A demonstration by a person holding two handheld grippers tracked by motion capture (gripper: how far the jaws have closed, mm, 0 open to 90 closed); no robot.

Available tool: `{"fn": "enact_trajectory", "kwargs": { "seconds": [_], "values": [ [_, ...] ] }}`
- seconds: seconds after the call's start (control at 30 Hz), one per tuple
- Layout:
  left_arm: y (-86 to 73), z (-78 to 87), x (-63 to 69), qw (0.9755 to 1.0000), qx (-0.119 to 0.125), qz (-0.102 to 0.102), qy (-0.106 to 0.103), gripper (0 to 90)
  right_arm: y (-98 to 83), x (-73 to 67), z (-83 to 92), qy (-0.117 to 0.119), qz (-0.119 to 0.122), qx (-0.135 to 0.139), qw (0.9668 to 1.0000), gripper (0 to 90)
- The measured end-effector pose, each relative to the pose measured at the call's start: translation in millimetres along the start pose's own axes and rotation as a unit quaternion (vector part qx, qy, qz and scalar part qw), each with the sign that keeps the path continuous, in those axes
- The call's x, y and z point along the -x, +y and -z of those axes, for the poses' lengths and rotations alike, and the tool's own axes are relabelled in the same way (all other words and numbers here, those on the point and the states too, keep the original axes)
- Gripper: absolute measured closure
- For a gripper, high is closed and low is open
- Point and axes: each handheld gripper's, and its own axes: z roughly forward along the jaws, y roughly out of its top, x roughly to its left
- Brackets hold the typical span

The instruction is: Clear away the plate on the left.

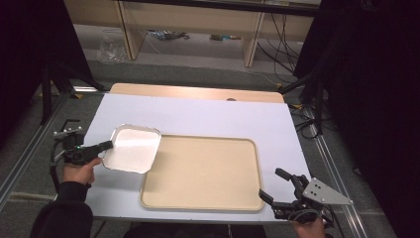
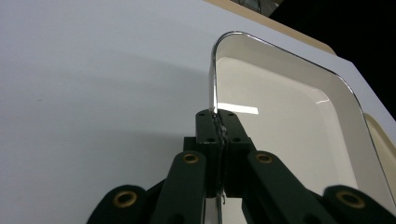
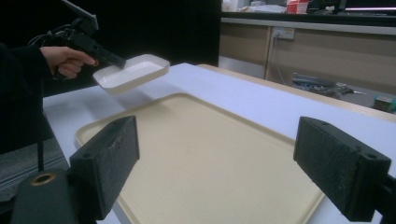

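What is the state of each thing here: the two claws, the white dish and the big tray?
Left claw: shut on the white dish's rim.
Right claw: open, holding nothing.
White dish: empty, held in the air, tilted.
Beige tray: empty, flat on the table.

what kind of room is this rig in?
Probably a lab or workshop data-collection bay: black curtains flank the table, loose cables run across the floor, and wooden benches stand behind.

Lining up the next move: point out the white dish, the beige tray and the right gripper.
white dish (image 1: 132, 148): high view, middle of its floor.
beige tray (image 1: 203, 171): high view, bare centre of its floor.
right gripper (image 1: 276, 184): high view, midway between its open fingertips.
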Motion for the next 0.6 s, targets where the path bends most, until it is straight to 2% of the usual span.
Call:
{"fn": "enact_trajectory", "kwargs": {
  "seconds": [0.03, 0.07, 0.13, 0.17, 0.27, 0.37, 0.43, 0.53, 0.6],
  "values": [
    [-0.7, -4.2, 8.1, 0.9999, -0.005, -0.005, -0.011, 88.1, -0.2, 0.5, 0.6, -0.002, -0.003, -0.002, 1.0, 15.1],
    [-0.7, -4.2, 8.1, 0.9999, -0.005, -0.005, -0.011, 88.1, -0.2, 0.5, 0.6, -0.002, -0.003, -0.002, 1.0, 15.1],
    [-2.5, -9.5, 16.7, 0.9996, -0.016, -0.009, -0.02, 88.2, -0.5, 1.3, 0.8, -0.006, -0.009, 0.004, 0.9999, 15.2],
    [-4.7, -16.4, 25.2, 0.9992, -0.024, -0.018, -0.026, 88.1, -0.4, 2.0, 0.3, -0.002, -0.004, 0.003, 1.0, 15.2],
    [-7.7, -25.5, 36.4, 0.9983, -0.04, -0.029, -0.031, 88.1, -0.2, 2.3, 1.0, -0.003, -0.003, 0.0, 1.0, 15.2],
    [-9.7, -30.8, 44.7, 0.9973, -0.049, -0.043, -0.034, 88.1, -0.4, 0.9, 1.5, -0.01, -0.006, -0.001, 0.9999, 15.1],
    [-10.2, -33.1, 47.4, 0.9966, -0.055, -0.05, -0.034, 88.1, -0.3, 2.5, 1.1, -0.002, -0.003, -0.001, 1.0, 15.1],
    [-11.9, -35.4, 49.8, 0.9964, -0.058, -0.051, -0.033, 88.1, -0.3, 2.1, 0.9, -0.003, -0.004, 0.001, 1.0, 15.1],
    [-14.3, -40.0, 54.6, 0.9954, -0.067, -0.059, -0.034, 88.0, -0.6, 1.6, 1.0, -0.008, -0.004, -0.001, 1.0, 15.1]
  ]
}}
